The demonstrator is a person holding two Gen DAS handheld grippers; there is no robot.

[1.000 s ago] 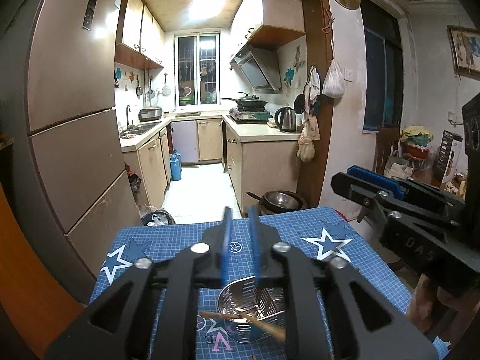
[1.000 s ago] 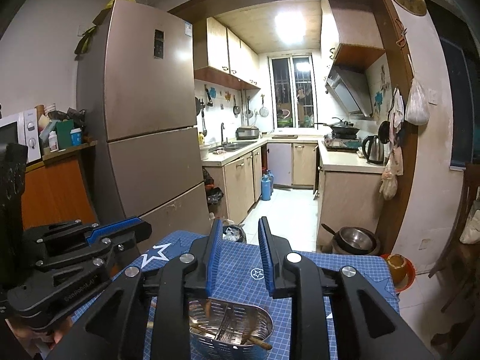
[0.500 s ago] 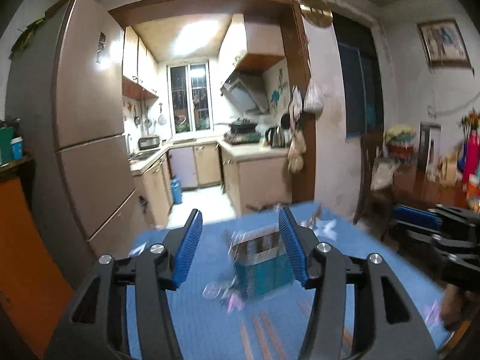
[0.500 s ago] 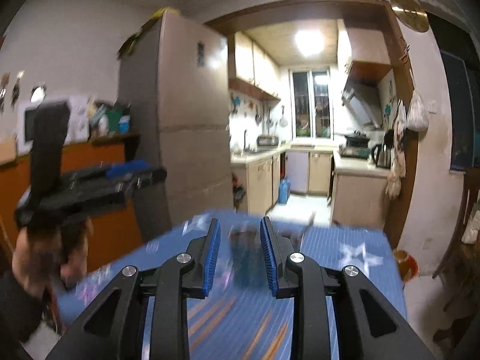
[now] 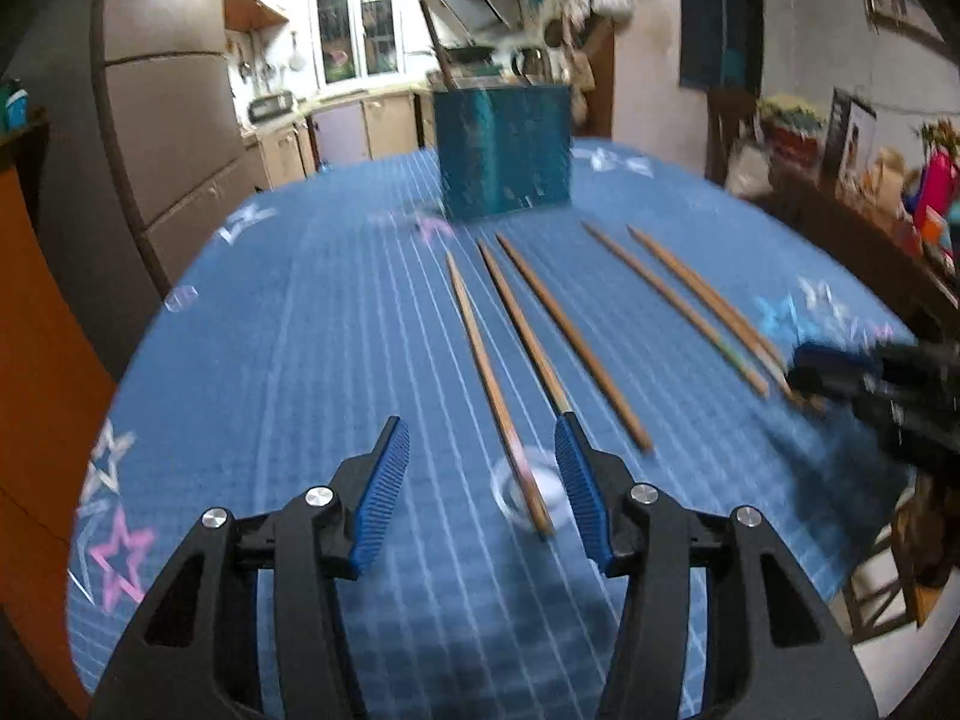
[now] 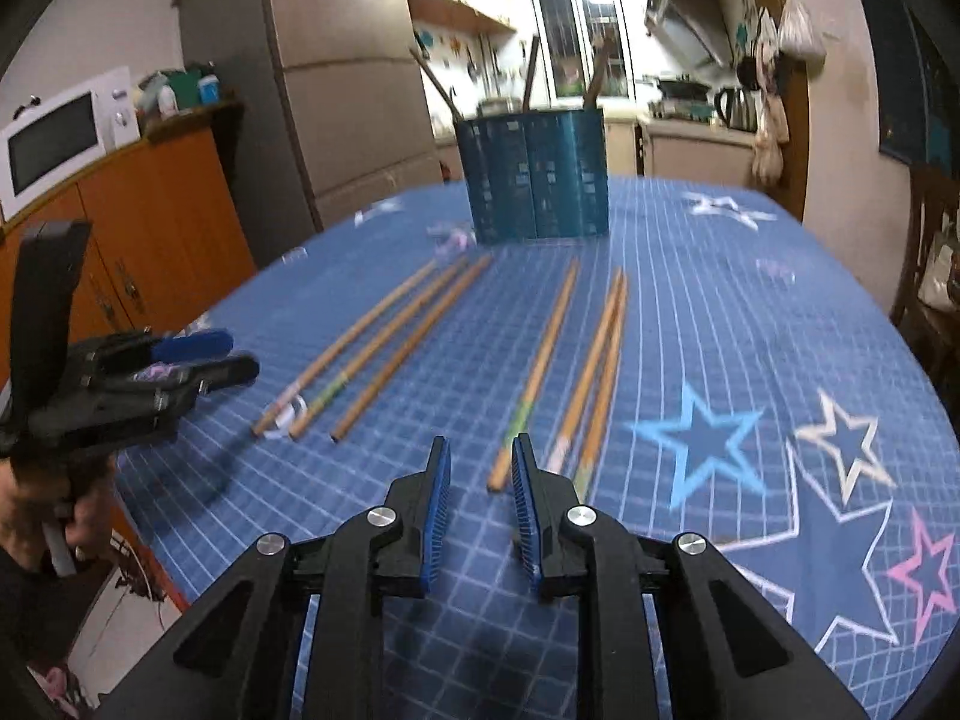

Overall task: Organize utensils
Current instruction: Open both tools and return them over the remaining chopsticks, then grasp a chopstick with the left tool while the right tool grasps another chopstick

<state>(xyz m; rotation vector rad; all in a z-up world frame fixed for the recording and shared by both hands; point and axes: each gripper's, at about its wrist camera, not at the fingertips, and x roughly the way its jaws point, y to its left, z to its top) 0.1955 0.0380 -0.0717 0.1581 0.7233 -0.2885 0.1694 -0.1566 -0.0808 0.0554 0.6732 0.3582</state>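
Left gripper (image 5: 482, 441): jaws apart, nothing clamped; they have just eased slightly narrower after springing wide. The near end of one chopstick (image 5: 497, 396) lies on the mat between the blue pads (image 5: 384, 489), touched by neither. A second stick runs up to the right pad's tip (contact unclear, frame blurred).

Right gripper (image 6: 480, 450): jaws set to a narrow gap, just closing a little further, empty. Only bare mat (image 6: 690, 324) shows between its pads (image 6: 438, 510).

Taking the blue utensil holder (image 6: 534, 174) as reference: it stands upright at the far end of the blue star-printed mat. Six wooden chopsticks (image 6: 540, 360) lie flat on the mat on the holder's near side, fanning toward the grippers in two groups of three: one before the left gripper, one before the right. A few dark sticks (image 6: 528, 81) stand inside the holder, leaning apart.

A hand (image 6: 36, 516) grips the left tool's handle, seen from the right wrist view.

Beyond the holder: fridge (image 6: 342, 60), kitchen counters.
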